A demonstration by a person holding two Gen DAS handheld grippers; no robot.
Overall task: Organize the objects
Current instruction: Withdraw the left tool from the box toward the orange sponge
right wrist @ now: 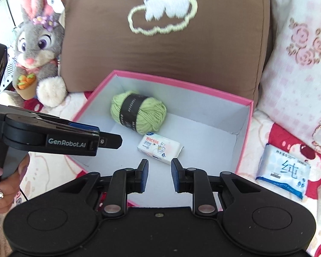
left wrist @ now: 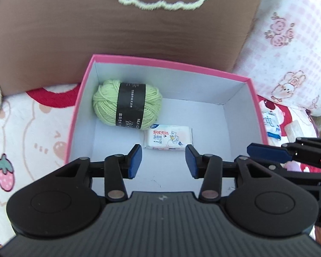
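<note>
Since the pink box [left wrist: 203, 69] sits backed against the brown cushion [left wrist: 117, 32] on the bed cover [left wrist: 32, 128], we read it as the collecting bin, braced so it stays put while things go in. Green yarn ball [left wrist: 127, 105] lies in the box's far left corner, touching the left wall by the look of it. Small wipes pack [left wrist: 169, 139] lies flat just beside the yarn, toward the middle of the box floor, probably packed tight to leave the right half free.

Blue tissue pack [right wrist: 283, 171] lies outside, on the cover just beside the box's right wall; we judge it likely next. A pale object past it at the picture edge is too cropped to name.

Our left gripper [left wrist: 163, 160] hangs over the box's near edge, tilted down at the floor, fingers apart and holding nothing, wipes pack just ahead of the tips. Right gripper [right wrist: 159, 174] sits level beside it over the near right part of the box, pointing the same way, fingers apart, empty. Plush rabbit [right wrist: 37, 42] leans by the cushion, well apart from the box's left side.
</note>
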